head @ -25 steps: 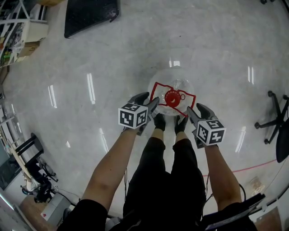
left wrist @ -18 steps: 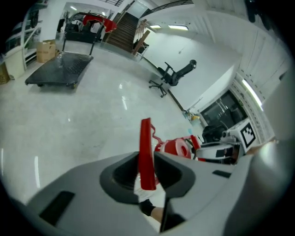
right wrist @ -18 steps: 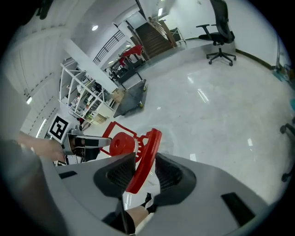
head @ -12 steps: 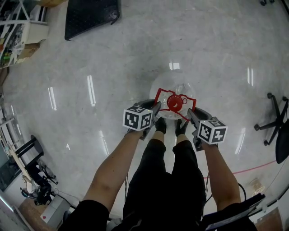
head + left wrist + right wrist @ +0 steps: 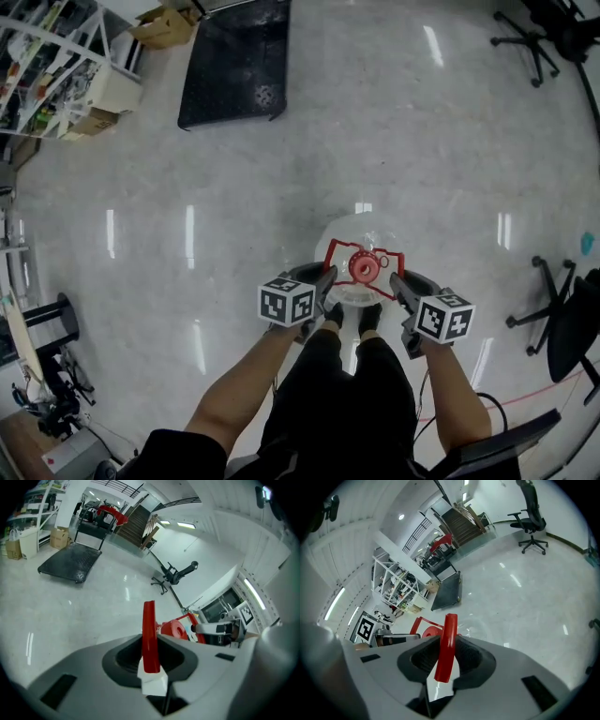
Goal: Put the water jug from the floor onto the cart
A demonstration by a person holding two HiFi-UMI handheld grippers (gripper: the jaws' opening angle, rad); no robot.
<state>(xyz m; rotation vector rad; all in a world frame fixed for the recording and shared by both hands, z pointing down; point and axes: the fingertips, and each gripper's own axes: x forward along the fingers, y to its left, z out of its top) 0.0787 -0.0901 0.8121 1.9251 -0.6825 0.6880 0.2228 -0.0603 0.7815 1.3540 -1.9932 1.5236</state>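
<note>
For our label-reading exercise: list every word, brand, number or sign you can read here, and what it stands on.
No text is readable.
Marker cubes: black-and-white square patterns, no letters.
Water jug, red cap: no legible print.
Shelf goods, cardboard boxes: too small to read.

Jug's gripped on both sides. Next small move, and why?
Probably swing the water jug toward the black platform cart, keeping it level. The left tongs and right tongs have just closed on opposite sides of its red handle, and the cart lies some way off across the floor.
</note>
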